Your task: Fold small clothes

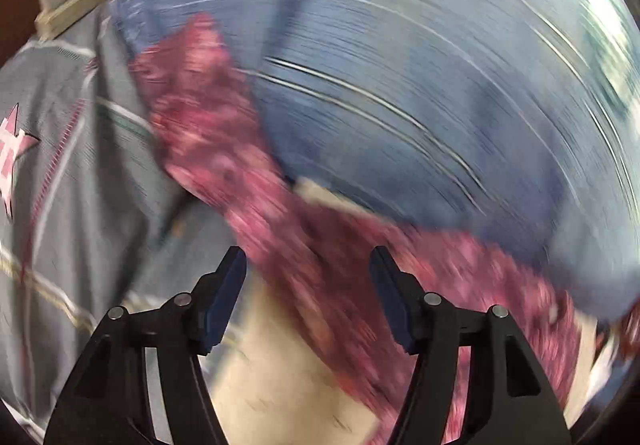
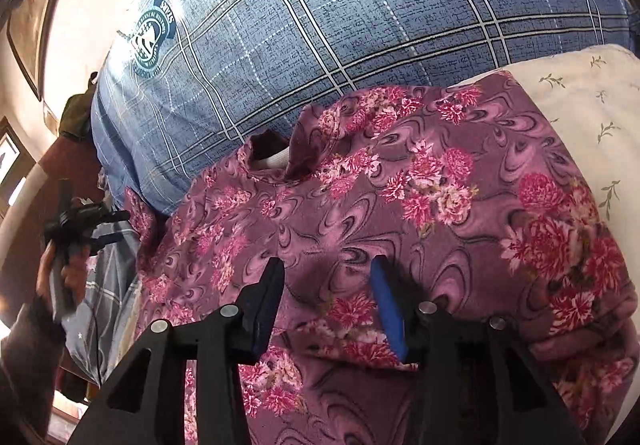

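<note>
The purple floral garment (image 2: pixel 400 205) lies spread on the bed against the blue plaid pillow (image 2: pixel 320 25) and beside the cream sprigged bedding (image 2: pixel 592 93), with the right gripper (image 2: pixel 328 285) spread wide above it, grasping nothing, while the left gripper (image 1: pixel 308 277), fingers likewise parted and empty, hovers over its blurred edge.

**Cloth, plastic and metal finishes**

Soft matt cloth throughout: purple floral garment (image 2: pixel 400 197), fleecy-looking, printed with pink blossoms and dark swirls. Beyond the garment, blue plaid bedding (image 2: pixel 340 25) of woven, mottled cotton look, with a printed badge. Right of the garment, cream cloth (image 2: pixel 592 93) with small leaf sprigs, smooth. Matt black plastic on right gripper (image 2: pixel 326 281), blue rubbery pads (image 2: pixel 386 305), shiny metal rivets. Same matt black plastic on left gripper (image 1: pixel 308 273); cloth there too blurred to judge texture.
</note>
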Demonstrator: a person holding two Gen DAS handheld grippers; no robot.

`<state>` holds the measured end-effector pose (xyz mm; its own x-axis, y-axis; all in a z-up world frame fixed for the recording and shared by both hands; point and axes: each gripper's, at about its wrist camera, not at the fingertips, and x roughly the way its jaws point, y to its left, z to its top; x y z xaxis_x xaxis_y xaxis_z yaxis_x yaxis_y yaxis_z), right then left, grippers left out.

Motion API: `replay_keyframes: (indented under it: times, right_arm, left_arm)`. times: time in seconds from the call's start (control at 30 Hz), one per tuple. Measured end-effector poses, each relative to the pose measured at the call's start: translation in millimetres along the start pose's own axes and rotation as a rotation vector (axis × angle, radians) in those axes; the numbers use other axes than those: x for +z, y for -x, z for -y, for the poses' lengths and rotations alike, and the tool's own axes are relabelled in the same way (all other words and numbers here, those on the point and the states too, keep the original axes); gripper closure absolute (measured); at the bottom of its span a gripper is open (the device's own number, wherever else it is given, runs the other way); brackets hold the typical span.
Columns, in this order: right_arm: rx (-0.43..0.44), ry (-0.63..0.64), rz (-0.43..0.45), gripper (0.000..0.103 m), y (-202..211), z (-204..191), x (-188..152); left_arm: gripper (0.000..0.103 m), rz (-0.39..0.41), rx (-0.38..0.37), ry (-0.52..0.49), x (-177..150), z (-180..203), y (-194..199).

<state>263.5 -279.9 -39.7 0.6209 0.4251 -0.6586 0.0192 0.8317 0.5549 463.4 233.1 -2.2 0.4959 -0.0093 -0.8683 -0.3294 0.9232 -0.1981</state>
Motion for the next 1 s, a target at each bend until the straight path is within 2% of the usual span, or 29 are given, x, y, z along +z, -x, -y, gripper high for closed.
replay_keyframes:
  times: [0.07, 0.13, 0.27, 0.37, 0.4, 0.43, 0.47, 0.5, 0.57, 0.63, 0.87, 1.0]
  right_arm:
    - [0.018, -0.007, 0.011, 0.056, -2.8, 1.2, -1.0]
    - [0.028, -0.011, 0.015, 0.056, -0.5, 4.2, -1.4]
    - [0.056, -0.026, 0.025, 0.056, 4.6, 9.4, -1.4]
    - [0.072, -0.034, 0.030, 0.056, 2.6, 10.4, -0.1]
    - [0.075, -0.035, 0.031, 0.056, 2.7, 10.9, -0.2]
    - [0.078, -0.036, 0.033, 0.056, 2.7, 11.4, -0.3]
    - [0.079, -0.037, 0.034, 0.056, 2.6, 11.5, -0.3]
    - [0.081, -0.038, 0.035, 0.056, 2.7, 11.6, -0.6]
    - [0.082, -0.039, 0.036, 0.056, 2.8, 12.1, -1.2]
    - [0.081, -0.039, 0.036, 0.056, 2.2, 12.1, -1.6]
    - [0.052, -0.034, 0.022, 0.056, 2.4, 9.5, -1.0]
    - [-0.036, -0.004, -0.024, 0.057, 5.5, -3.4, 1.6]
  left_arm:
    - [0.040, -0.023, -0.009, 0.090, 26.1, -22.8, -15.8]
    - [0.040, -0.017, 0.021, 0.122, 45.1, -34.0, -34.3]
    - [0.040, -0.011, 0.074, 0.154, 61.9, -41.7, -74.0]
    - [0.040, 0.001, 0.050, 0.180, 64.3, -45.3, -89.6]
    - [0.050, 0.027, 0.060, 0.162, 63.8, -42.6, -89.0]
    - [0.068, 0.044, 0.056, 0.134, 60.5, -37.1, -89.6]
    - [0.102, 0.040, 0.040, 0.132, 59.8, -35.6, -89.9]
    - [0.101, 0.023, 0.005, 0.156, 60.3, -37.6, -90.0]
    - [0.101, 0.042, -0.055, 0.205, 58.3, -42.7, -73.5]
    - [0.101, 0.065, -0.086, 0.185, 52.6, -40.3, -54.0]
    - [0.101, 0.144, -0.202, 0.005, 19.7, 13.6, 43.9]
    - [0.101, 0.166, -0.271, -0.092, -10.2, 52.0, 92.9]
